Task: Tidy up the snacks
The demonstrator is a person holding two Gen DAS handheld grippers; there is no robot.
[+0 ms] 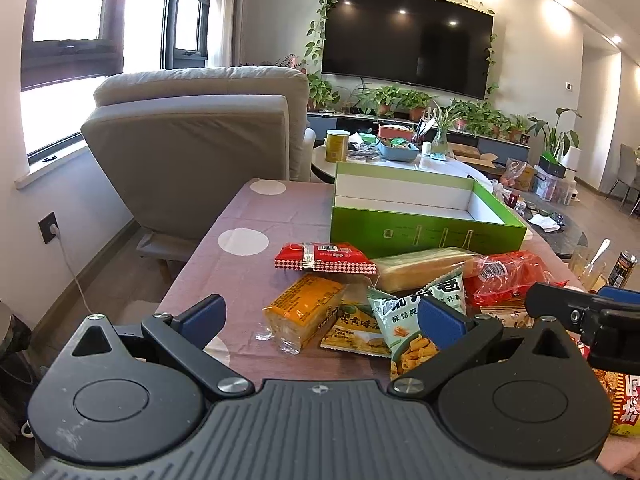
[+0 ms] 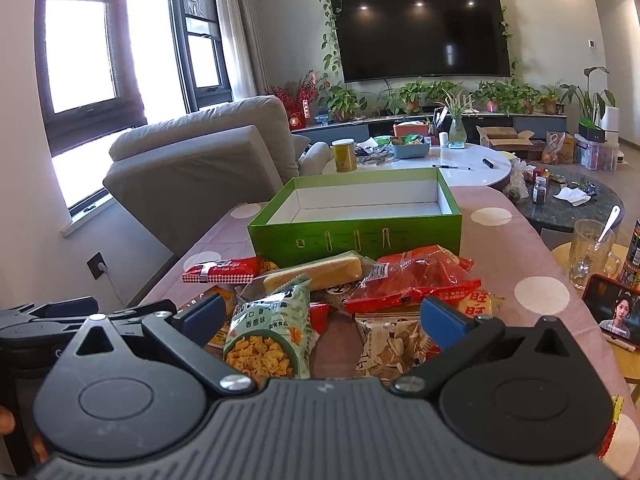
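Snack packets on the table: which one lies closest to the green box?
The long yellow cake bar in clear wrap. It lies right along the green box's front wall, while the pale green crisps bag and the others sit nearer the grippers.

Left claw [image 1: 322, 318] and right claw [image 2: 322, 314] both gape wide (side by side), gripping nothing.

The worktop [image 2: 500, 264], under a pink white-dotted cloth, carries an open green box [image 2: 356, 232] at frame centre and heaped snack packets [image 2: 412, 280] below it.
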